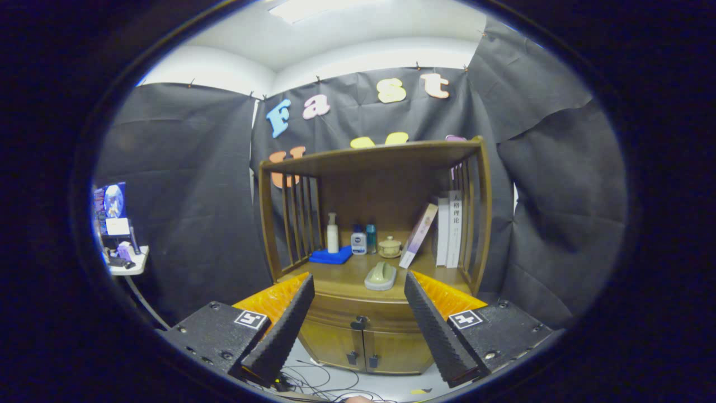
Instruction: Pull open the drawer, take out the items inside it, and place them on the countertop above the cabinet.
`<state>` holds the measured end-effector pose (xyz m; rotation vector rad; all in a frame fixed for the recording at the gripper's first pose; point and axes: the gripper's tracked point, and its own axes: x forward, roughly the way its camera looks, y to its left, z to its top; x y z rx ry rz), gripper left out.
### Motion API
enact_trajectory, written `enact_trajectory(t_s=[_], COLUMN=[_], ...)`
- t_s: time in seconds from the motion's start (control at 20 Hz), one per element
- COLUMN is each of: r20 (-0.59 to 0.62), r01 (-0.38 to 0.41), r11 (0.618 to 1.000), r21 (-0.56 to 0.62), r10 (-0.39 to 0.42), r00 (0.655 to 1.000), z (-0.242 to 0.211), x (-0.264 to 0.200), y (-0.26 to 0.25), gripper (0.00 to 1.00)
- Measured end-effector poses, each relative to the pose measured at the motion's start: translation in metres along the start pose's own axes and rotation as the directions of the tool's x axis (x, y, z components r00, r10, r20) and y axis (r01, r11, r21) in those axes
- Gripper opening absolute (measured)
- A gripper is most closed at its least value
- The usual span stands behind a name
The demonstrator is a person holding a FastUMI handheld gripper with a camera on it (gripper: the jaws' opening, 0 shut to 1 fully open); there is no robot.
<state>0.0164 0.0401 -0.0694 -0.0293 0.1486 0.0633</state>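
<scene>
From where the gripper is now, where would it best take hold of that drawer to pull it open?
Probably by the small dark knob at the middle of the drawer front, just under the countertop. It juts out toward the open gripper, so coming straight on from the front, one finger on each side, looks best.

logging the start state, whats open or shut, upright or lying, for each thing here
gripper: jaws open, nothing between them, short of the cabinet
drawer: shut
cabinet doors: shut
pump bottle: upright
two small bottles: upright, capped
lidded jar: lid on
blue cloth: lying flat
books: upright, one leaning
green thing: lying on countertop
</scene>
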Motion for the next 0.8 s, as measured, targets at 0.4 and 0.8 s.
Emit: enact_trajectory(t_s=[0.4, 0.8], r20=[0.132, 0.214], r01=[-0.006, -0.066], r11=[1.000, 0.997], r21=[0.004, 0.046], r10=[0.005, 0.055], r00=[0.991, 0.975], z=[0.031, 0.018], x=[-0.067, -0.076], y=[-0.023, -0.006], gripper=[1.00, 1.00])
